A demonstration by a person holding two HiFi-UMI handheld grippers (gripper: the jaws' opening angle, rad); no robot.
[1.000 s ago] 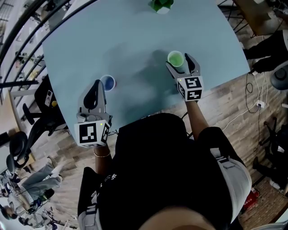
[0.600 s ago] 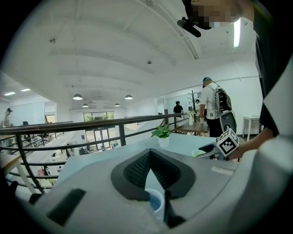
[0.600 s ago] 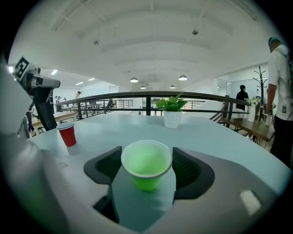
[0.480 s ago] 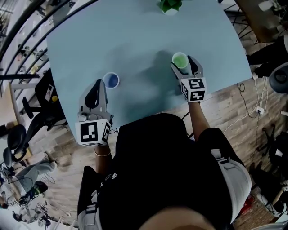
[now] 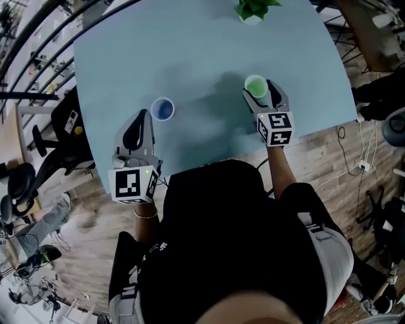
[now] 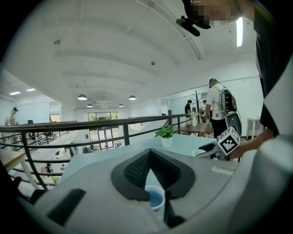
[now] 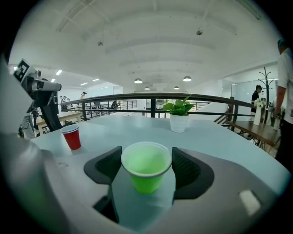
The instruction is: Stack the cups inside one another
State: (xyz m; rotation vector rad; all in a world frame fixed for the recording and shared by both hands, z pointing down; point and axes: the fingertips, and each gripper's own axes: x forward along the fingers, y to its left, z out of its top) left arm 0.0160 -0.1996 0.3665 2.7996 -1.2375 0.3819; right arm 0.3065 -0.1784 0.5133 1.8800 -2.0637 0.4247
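Note:
A green cup point(image 5: 255, 85) stands upright on the pale blue table point(image 5: 190, 44) at the right. My right gripper point(image 5: 260, 88) is round it; its jaws have closed in a little, and both pads point(image 7: 106, 170) now touch the green cup point(image 7: 146, 171) at its rim. The other cup point(image 5: 162, 109), red outside point(image 7: 72, 136) and blue inside, stands at the left. My left gripper point(image 5: 143, 116) hovers just short of it, fingertips together. That cup point(image 6: 155, 199) shows through the gap under the left gripper point(image 6: 150, 152) tips.
A small potted plant point(image 5: 252, 9) in a white pot stands at the table's far edge. The table's near edge runs just behind both hands. Railings point(image 5: 38, 38) and office chairs point(image 5: 57, 136) lie off the left side, and cables point(image 5: 364, 149) run over the wooden floor at right.
The head camera has drifted slightly, shifting the table in the picture. Both grippers and both cups keep their places on the table.

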